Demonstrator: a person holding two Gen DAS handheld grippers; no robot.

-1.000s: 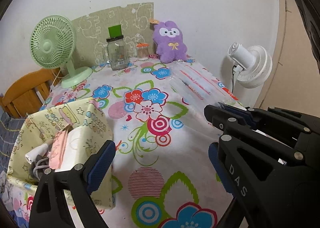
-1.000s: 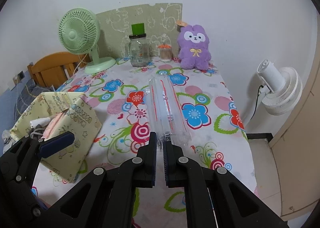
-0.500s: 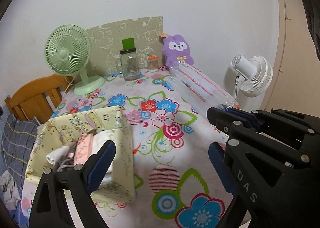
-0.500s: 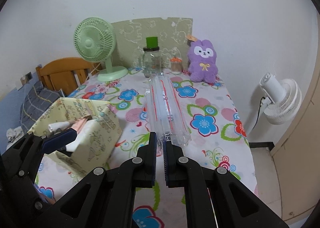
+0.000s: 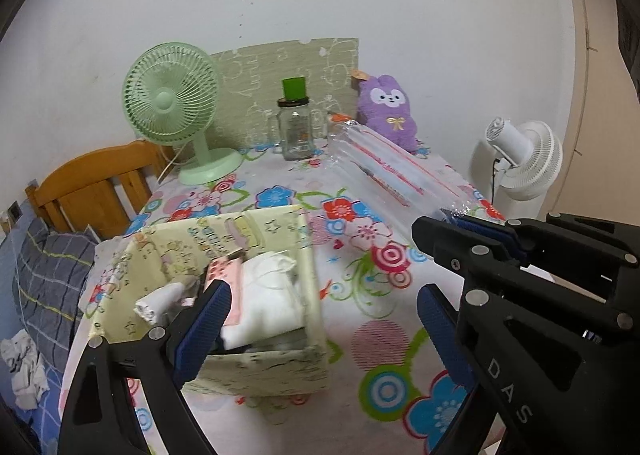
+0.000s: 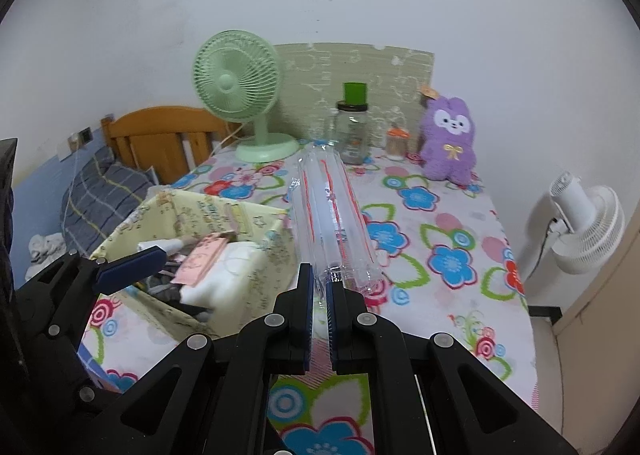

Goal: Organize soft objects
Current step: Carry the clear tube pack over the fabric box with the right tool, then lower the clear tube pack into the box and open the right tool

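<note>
1. While the right tongs (image 6: 318, 309) are pinched tight on the near end of the clear air-tube bag (image 6: 332, 215), the bag sticks out toward 12 o'clock, above the flowery table (image 6: 440, 295).
2. Over at 9 o'clock from the bag sits the yellow cloth box (image 6: 240, 267). It already has soft things in it, like a white folded cloth (image 5: 272, 295) and a pink piece (image 5: 228, 287).
3. Wide open, the left tongs (image 5: 320, 327) hold nothing. They hang just in front of the box.
4. My guess is the job is partly done. The bag is not in the box yet, and the purple bunny toy (image 6: 450, 139) sits at the far end of the table, at about 1 o'clock.
5. Dark and grey things lie deep in the box, but I cannot tell what they are.
6. Behind the bag, part of the glass jar (image 6: 352, 131) is hidden, and the bed (image 6: 92, 195) at 9 o'clock is cut off.
</note>
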